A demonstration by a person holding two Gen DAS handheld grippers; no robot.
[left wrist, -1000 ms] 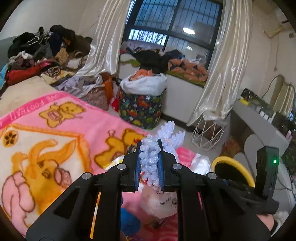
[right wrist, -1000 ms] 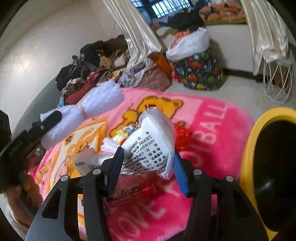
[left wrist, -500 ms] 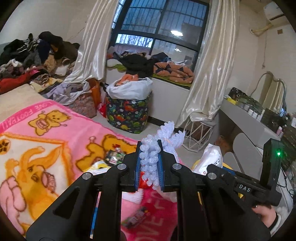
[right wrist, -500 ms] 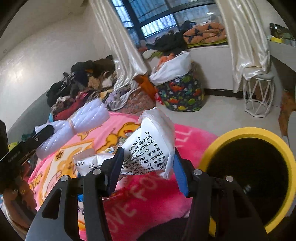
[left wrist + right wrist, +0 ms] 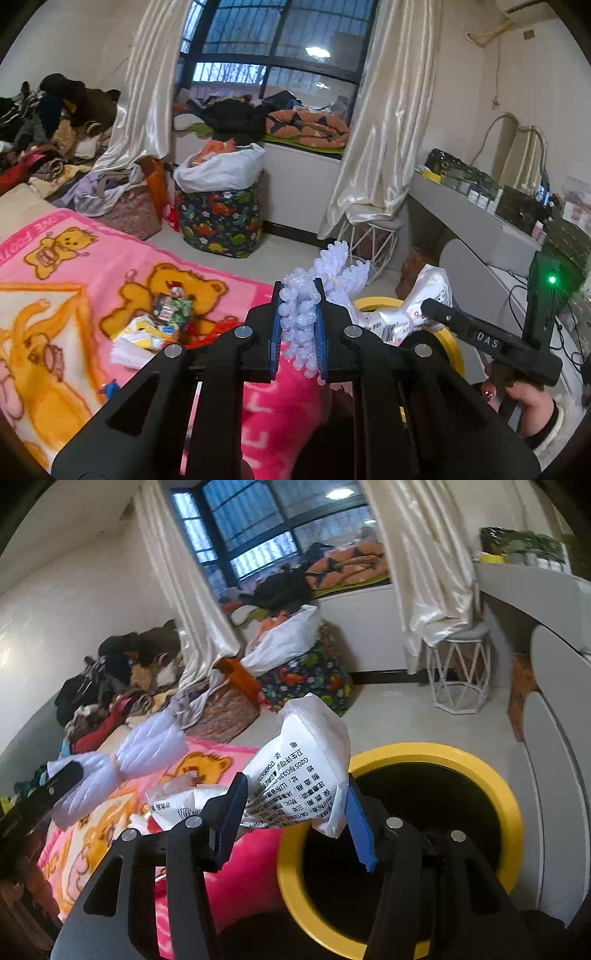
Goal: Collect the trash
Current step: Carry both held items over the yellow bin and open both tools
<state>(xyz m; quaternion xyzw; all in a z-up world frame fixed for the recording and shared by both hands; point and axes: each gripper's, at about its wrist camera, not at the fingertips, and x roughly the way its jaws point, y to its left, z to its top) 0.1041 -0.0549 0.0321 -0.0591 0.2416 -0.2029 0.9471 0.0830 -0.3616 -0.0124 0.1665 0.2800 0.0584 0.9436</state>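
My left gripper [image 5: 298, 332] is shut on a crumpled piece of white bubble wrap [image 5: 301, 314], held above the pink blanket's edge. My right gripper [image 5: 295, 819] is shut on a white printed plastic bag [image 5: 295, 771], held at the near left rim of the yellow-rimmed trash bin [image 5: 491, 775]. In the left wrist view the bag [image 5: 424, 299] and the bin's yellow rim [image 5: 376, 303] show to the right. In the right wrist view the bubble wrap [image 5: 122, 753] shows at the left. More wrappers [image 5: 155, 321] lie on the blanket.
The pink bear blanket [image 5: 74, 288] covers the bed. A flower-print bag [image 5: 221, 221] with white liner stands on the floor near the window. A white wire stool [image 5: 458, 675], a grey desk [image 5: 472, 214] and piled clothes [image 5: 48, 122] surround the floor.
Both grippers have moved right and away from the bed, still holding their items. The right gripper and its bag now stand at the yellow bin's rim; the bin fills more of the view.
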